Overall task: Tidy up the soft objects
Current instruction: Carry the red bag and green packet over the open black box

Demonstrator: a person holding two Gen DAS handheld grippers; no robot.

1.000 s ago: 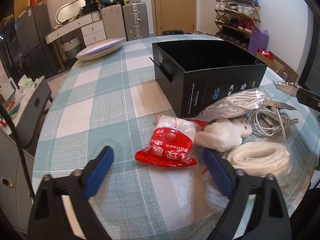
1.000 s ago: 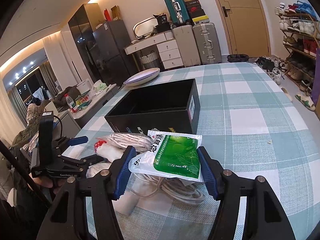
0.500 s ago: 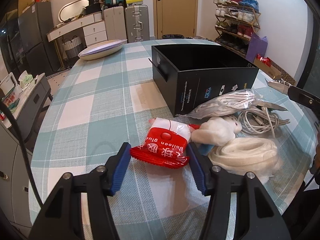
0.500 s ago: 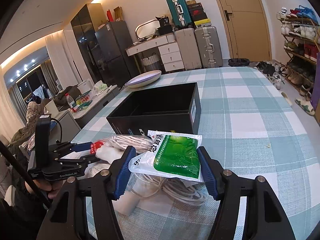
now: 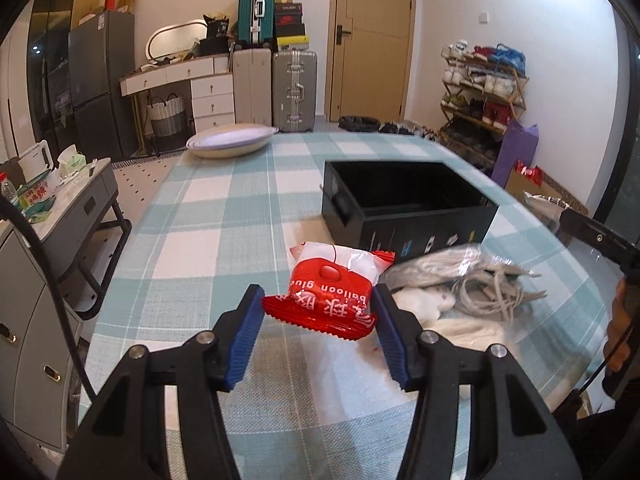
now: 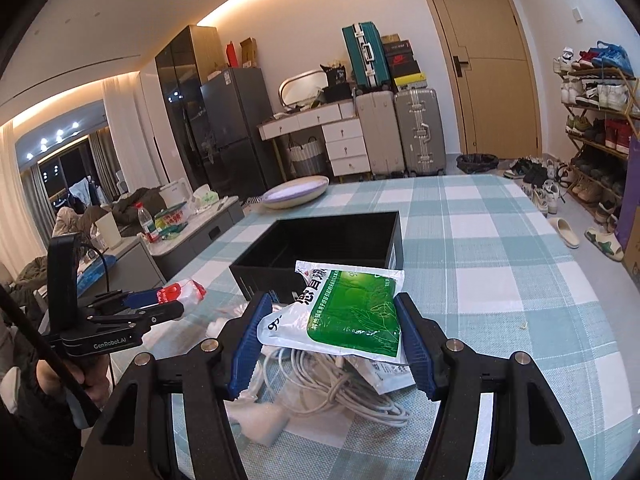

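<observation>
Since a second ago your left gripper (image 5: 320,316) has closed from wide open onto the red balloon-glue packet (image 5: 332,292) and lifted it off the checked tablecloth (image 5: 224,216). Its ribbed blue pads (image 5: 248,336) press the crinkly packet's sides, and the gripper tilts downward. Your right gripper (image 6: 332,340) has risen a little, jaws unchanged, clamped partway on the glossy green-and-white pouch (image 6: 352,312), which hangs above the loose coil of white cable (image 6: 340,392). Seen from the right wrist, your left hand (image 6: 92,384) grips its black handle low at the left edge. Beyond both packets sits the open, rectangular black box (image 5: 408,208), matte and stiff, on the table. A clear bag of white cord (image 5: 444,268) and soft white fluff (image 5: 424,304) lie just beside the red packet.
</observation>
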